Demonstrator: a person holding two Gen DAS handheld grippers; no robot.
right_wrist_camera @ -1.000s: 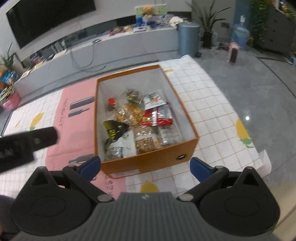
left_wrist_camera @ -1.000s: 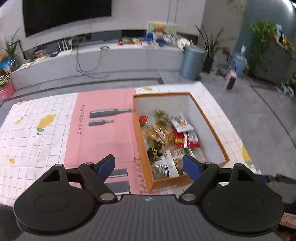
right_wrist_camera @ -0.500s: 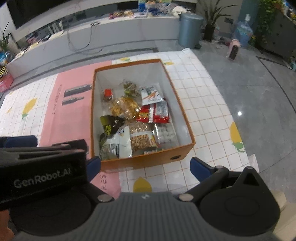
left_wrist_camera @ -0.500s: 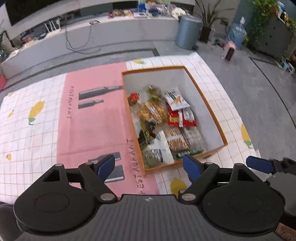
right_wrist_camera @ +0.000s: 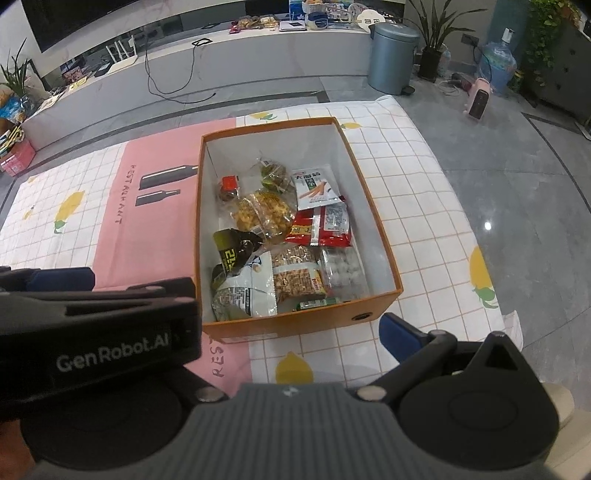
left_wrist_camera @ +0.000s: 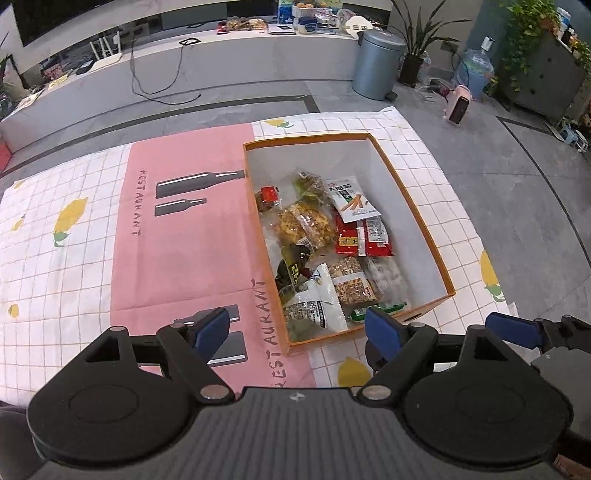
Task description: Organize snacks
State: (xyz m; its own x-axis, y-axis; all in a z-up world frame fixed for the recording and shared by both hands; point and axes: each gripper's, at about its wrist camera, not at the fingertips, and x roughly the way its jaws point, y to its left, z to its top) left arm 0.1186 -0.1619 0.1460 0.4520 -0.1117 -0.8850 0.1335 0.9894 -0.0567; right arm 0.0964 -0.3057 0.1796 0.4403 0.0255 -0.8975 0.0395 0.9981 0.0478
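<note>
All the snack packets [right_wrist_camera: 280, 236] visible lie inside the orange box [right_wrist_camera: 303, 325]; both the left gripper [left_wrist_camera: 295, 328] and right gripper [right_wrist_camera: 236, 306] hang released and empty, so the sorting is probably finished.

In the right wrist view, the left gripper [right_wrist_camera: 92, 325] hides the right gripper's [right_wrist_camera: 236, 317] left finger. Print on the snack packets [right_wrist_camera: 280, 236] is too small to read (both views). The television [left_wrist_camera: 55, 14] is cut off by the top edge.

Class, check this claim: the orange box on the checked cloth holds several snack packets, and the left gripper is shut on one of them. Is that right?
Not quite. The orange box does hold several snack packets, but the left gripper is open and holds nothing. The left wrist view shows this.
</note>
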